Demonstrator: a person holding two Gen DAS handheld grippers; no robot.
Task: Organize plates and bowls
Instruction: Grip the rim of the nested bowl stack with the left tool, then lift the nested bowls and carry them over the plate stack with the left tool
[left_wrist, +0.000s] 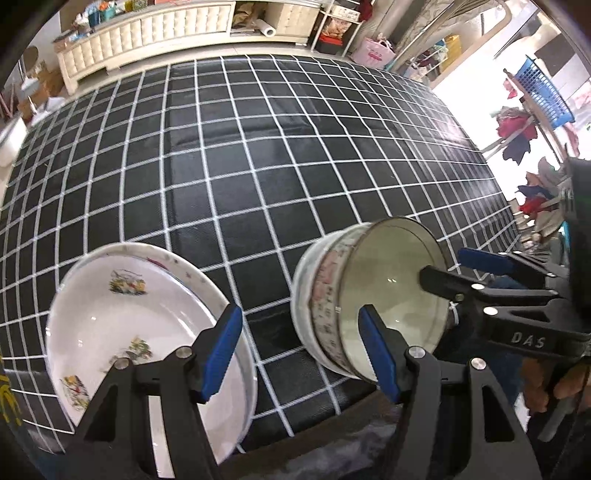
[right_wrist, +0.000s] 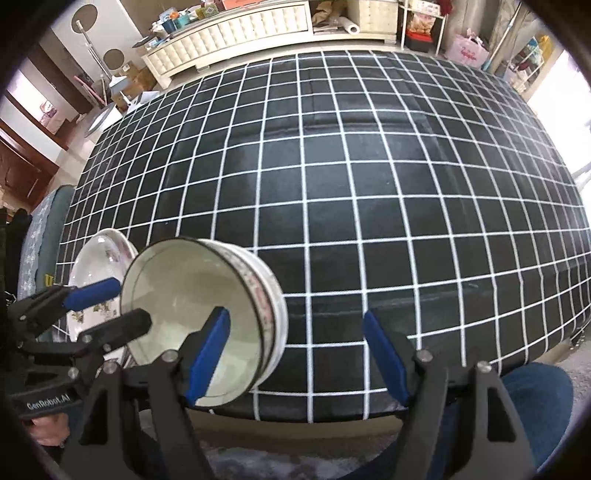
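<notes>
Two hand-held claws hover at the near edge of a bench. The left claw (left_wrist: 301, 350) is spread wide, gripping nothing. The right claw (right_wrist: 297, 354) is also spread; its left finger (right_wrist: 208, 350) sits inside the mouth of a bowl (right_wrist: 184, 306), though whether it touches is unclear. The bowl lies tipped on its side near the bench edge, with a white patterned plate (left_wrist: 122, 328) just beside it, to its left. Both look stiff, glossy, likely slippery and breakable; pinching the rim seems safest. A black cloth (right_wrist: 351, 203) with white grid lines covers the bench. Beyond it, a cream tufted cabinet (right_wrist: 258, 22) and cluttered shelves.
</notes>
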